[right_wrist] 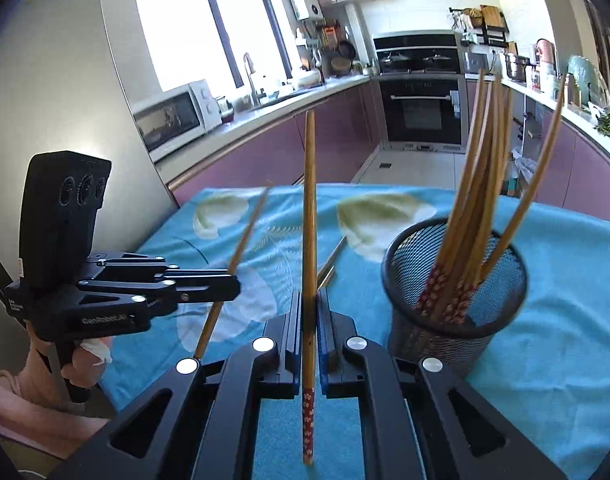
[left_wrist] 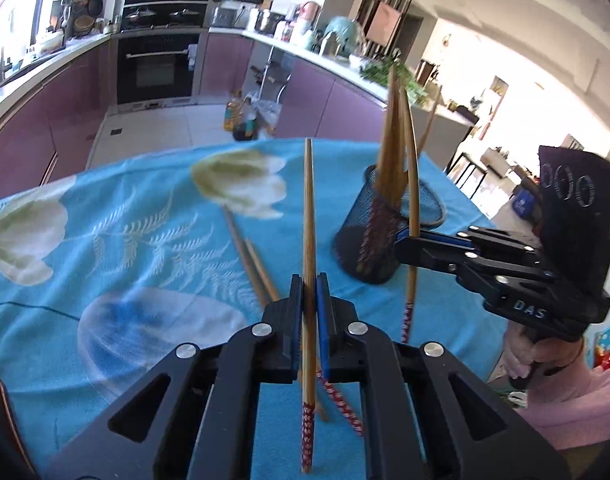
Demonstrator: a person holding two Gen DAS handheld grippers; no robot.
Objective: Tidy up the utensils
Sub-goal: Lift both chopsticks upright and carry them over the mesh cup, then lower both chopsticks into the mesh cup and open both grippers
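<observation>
My left gripper (left_wrist: pixel 309 292) is shut on a wooden chopstick (left_wrist: pixel 309 232), held upright above the blue cloth with its red patterned end down. My right gripper (right_wrist: pixel 309 308) is shut on another chopstick (right_wrist: pixel 309 220), also upright. From the left wrist view the right gripper (left_wrist: pixel 405 248) hangs just right of the black mesh holder (left_wrist: pixel 369 240), its chopstick (left_wrist: pixel 413 200) beside the rim. The holder (right_wrist: pixel 457 312) contains several chopsticks. Two loose chopsticks (left_wrist: pixel 249 256) lie on the cloth, and a third (left_wrist: pixel 341 400) lies under the left gripper. The left gripper (right_wrist: pixel 233 286) appears at the left with its chopstick (right_wrist: pixel 241 248).
A blue flowered cloth (left_wrist: pixel 105 240) covers the table, whose far edge drops to the kitchen floor. Purple cabinets and an oven (right_wrist: pixel 421 112) stand beyond. A hand in a pink sleeve (left_wrist: pixel 565 392) holds the right gripper's handle.
</observation>
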